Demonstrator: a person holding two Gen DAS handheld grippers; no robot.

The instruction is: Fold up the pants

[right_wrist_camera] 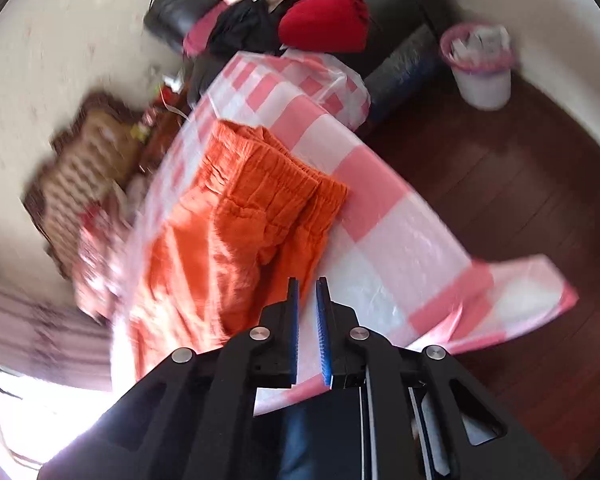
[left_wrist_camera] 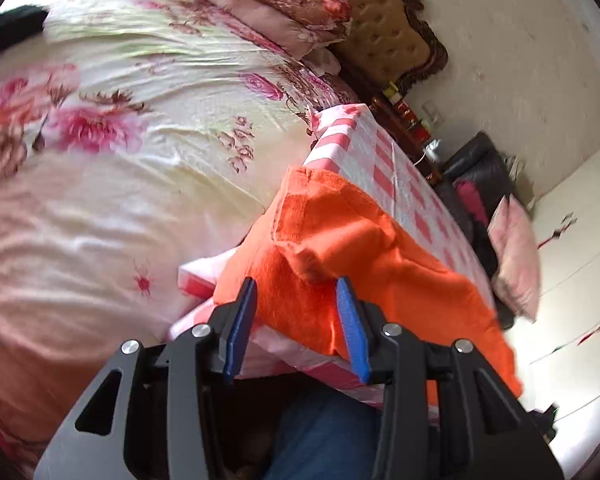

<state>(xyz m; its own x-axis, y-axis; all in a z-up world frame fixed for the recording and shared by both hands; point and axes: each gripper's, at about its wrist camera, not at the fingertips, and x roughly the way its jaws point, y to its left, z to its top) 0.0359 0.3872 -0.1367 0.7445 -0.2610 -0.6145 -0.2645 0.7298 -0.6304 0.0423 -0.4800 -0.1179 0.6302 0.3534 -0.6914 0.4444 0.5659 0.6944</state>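
Pants (left_wrist_camera: 340,240) between parted, empty jaws

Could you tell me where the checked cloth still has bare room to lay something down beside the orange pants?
Free: the checked cloth right of the orange pants, out to its floor-side edge, and the strip beyond the waistband. Crowded: the pants' other side, hard against the cloth's edge.
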